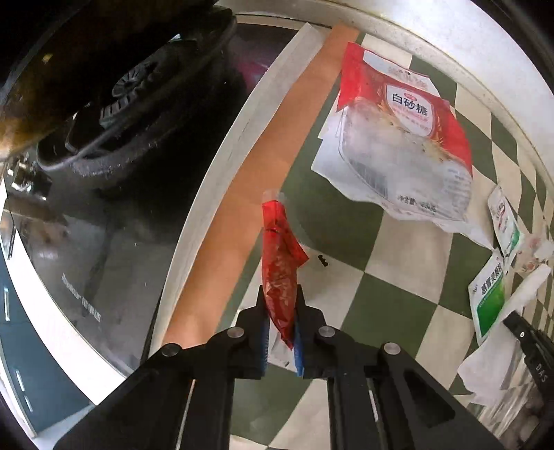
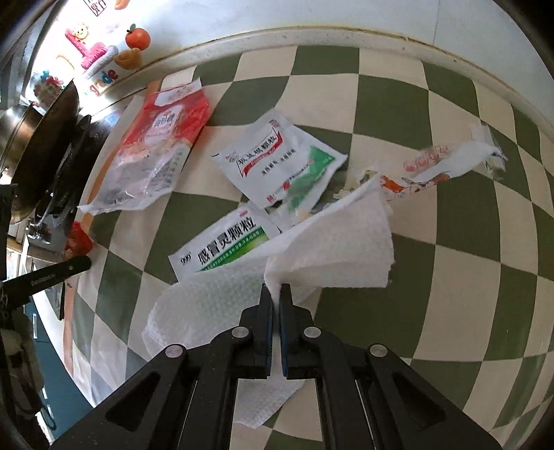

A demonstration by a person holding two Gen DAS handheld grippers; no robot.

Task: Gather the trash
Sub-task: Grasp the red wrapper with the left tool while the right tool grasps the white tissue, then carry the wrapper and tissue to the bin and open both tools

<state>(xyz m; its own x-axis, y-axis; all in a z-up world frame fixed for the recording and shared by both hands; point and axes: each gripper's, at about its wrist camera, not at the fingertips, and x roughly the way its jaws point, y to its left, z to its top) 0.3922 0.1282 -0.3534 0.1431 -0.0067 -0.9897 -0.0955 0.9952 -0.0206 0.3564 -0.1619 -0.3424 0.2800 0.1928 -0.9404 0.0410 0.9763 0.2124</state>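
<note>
My left gripper (image 1: 281, 294) is shut on a small red sauce packet (image 1: 281, 266) and holds it above the green-and-cream checked mat (image 1: 398, 311). My right gripper (image 2: 276, 289) is shut on a white paper towel (image 2: 332, 242) that drapes over both sides of the jaws. A red-and-clear sugar bag (image 1: 405, 138) lies flat on the mat; it also shows in the right wrist view (image 2: 155, 145). Two white-and-green medicine sachets (image 2: 277, 162) (image 2: 225, 245) lie in the middle. A crumpled printed wrapper (image 2: 446, 166) lies at the right.
A black gas stove (image 1: 114, 166) with a dark pan (image 2: 45, 138) stands left of the mat. An orange strip (image 1: 263, 180) borders the mat. The white wall (image 2: 242, 17) carries fridge-style magnets (image 2: 104, 48). The left gripper's tip (image 2: 62, 271) shows at the left edge.
</note>
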